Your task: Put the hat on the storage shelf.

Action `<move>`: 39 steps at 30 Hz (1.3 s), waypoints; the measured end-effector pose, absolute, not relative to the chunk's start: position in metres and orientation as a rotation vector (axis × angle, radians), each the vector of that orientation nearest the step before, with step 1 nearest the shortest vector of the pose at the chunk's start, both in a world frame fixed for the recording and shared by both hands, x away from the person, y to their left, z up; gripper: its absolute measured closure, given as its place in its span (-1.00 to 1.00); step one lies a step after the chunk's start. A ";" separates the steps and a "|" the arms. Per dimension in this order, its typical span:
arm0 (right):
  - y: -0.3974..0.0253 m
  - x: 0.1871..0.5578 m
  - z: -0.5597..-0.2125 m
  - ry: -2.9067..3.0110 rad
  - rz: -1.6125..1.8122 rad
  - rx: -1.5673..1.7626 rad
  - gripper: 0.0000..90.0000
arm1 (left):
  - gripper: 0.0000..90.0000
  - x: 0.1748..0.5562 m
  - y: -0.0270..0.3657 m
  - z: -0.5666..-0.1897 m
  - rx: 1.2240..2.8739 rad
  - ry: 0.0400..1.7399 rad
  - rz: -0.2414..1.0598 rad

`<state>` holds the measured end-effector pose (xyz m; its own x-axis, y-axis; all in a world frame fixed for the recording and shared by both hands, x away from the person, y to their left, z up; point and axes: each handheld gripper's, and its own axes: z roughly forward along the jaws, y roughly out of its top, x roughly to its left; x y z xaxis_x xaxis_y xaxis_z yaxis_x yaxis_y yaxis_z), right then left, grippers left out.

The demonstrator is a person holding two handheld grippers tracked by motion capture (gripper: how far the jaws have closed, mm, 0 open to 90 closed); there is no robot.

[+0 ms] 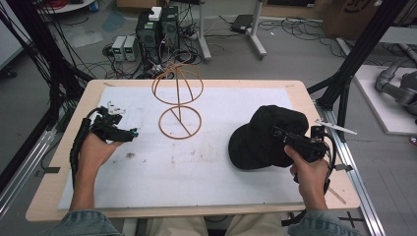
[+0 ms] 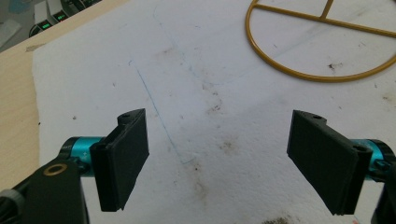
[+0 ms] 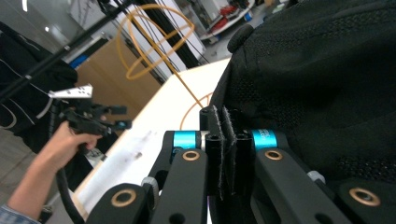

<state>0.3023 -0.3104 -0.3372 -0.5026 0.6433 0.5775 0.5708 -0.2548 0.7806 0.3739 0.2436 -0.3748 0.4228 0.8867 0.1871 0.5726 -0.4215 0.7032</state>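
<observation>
My right claw (image 3: 224,154) has its jaws pressed together, pinching the edge of the black cap (image 1: 268,135); in the right gripper view the cap's fabric sits squeezed between the two pads. The cap lies on the right part of the white sheet (image 1: 211,162) covering the tabletop (image 1: 44,196), with my right hand (image 1: 307,169) just behind it at the near edge. My left claw (image 2: 224,163) is spread wide with nothing between the jaws, held over a bare, stained stretch of the sheet on the left side, well apart from the cap. Farther out, near the middle of the sheet, stands the gold wire stand (image 1: 178,101): a flat ring base with a crossbar and a rounded wire dome raised on a stem above it. Beyond the tabletop's far edge, computer boxes (image 1: 157,29) and tangled cables sit on the floor.
</observation>
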 end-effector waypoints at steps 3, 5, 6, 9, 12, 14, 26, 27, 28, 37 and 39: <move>-0.308 0.304 -0.330 1.870 1.936 1.520 0.97 | -0.54 0.374 0.243 -0.375 2.129 1.230 0.750; -0.304 0.307 -0.324 1.870 1.950 1.497 0.97 | -0.53 0.374 0.243 -0.375 2.129 1.231 0.753; -0.302 0.309 -0.320 1.868 1.967 1.486 0.97 | -0.53 0.374 0.243 -0.375 2.131 1.231 0.754; -0.295 0.313 -0.311 1.872 1.984 1.452 0.97 | -0.54 0.374 0.244 -0.375 2.132 1.229 0.753; -0.289 0.318 -0.303 1.870 2.012 1.427 0.97 | -0.53 0.373 0.244 -0.374 2.130 1.231 0.751; -0.284 0.321 -0.297 1.873 2.021 1.408 0.97 | -0.54 0.373 0.245 -0.375 2.129 1.230 0.751; -0.255 0.346 -0.258 1.891 2.109 1.316 0.97 | -0.53 0.371 0.248 -0.374 2.116 1.229 0.750; -0.254 0.348 -0.256 1.898 2.114 1.311 0.97 | -0.53 0.371 0.247 -0.374 2.115 1.228 0.748; -0.252 0.349 -0.254 1.899 2.130 1.305 0.97 | -0.53 0.371 0.247 -0.374 2.115 1.228 0.746; -0.248 0.351 -0.237 1.897 2.208 1.248 0.97 | -0.53 0.370 0.248 -0.374 2.118 1.228 0.751; -0.250 0.350 -0.234 1.900 2.212 1.237 0.97 | -0.53 0.371 0.248 -0.374 2.116 1.229 0.749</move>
<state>0.3495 -0.2501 -0.2341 -0.6947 0.4501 0.5612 0.4868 -0.2802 0.8273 0.3706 0.2478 -0.3739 0.4197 0.8895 0.1804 0.5676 -0.4123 0.7126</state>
